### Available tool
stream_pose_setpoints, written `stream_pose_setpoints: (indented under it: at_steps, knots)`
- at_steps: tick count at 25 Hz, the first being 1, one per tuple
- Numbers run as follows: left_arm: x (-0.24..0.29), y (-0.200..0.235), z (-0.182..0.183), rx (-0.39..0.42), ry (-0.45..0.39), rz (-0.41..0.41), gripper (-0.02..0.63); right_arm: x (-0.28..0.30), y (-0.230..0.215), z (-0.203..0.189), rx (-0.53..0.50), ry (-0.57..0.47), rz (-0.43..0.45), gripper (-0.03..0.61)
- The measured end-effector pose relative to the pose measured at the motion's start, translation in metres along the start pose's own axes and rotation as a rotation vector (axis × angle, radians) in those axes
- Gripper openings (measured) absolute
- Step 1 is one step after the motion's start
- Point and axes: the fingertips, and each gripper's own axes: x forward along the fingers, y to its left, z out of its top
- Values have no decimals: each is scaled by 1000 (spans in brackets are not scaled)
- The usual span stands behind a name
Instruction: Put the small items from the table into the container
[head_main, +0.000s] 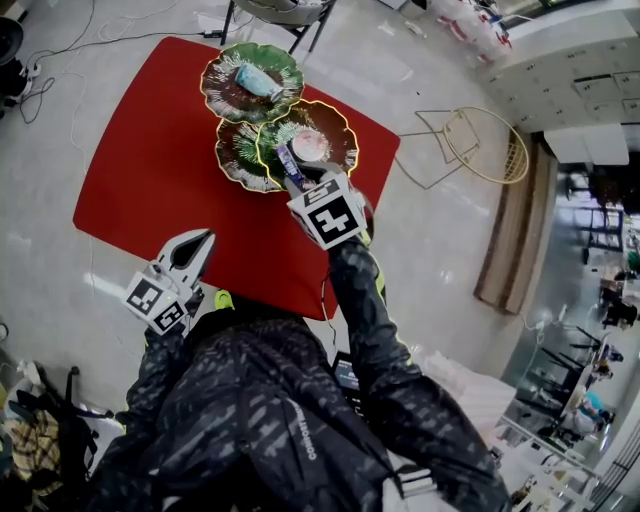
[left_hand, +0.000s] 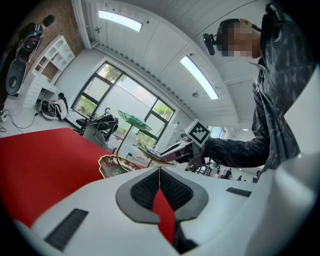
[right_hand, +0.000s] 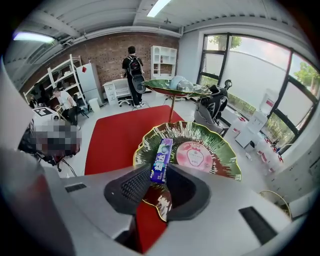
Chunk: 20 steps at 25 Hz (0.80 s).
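Your right tongs (right_hand: 159, 176) clench the purple candy stick (right_hand: 162, 157) by its end over the green dish (right_hand: 227, 159) ahead; release near the rim and it may slide off. Left tongs (left_hand: 159, 171) are clenched, empty.

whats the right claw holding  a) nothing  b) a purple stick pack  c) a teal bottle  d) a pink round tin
B: the right gripper view shows the right claw with its pads pinched on a purple stick pack, held above the green dish.
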Motion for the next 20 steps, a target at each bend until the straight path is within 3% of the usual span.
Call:
stream_pose_setpoints:
  at_steps: [20]
  knots:
    - [-7,2,2,-1,-11,10,12,-2,-4,1,-24,-13,-40,106]
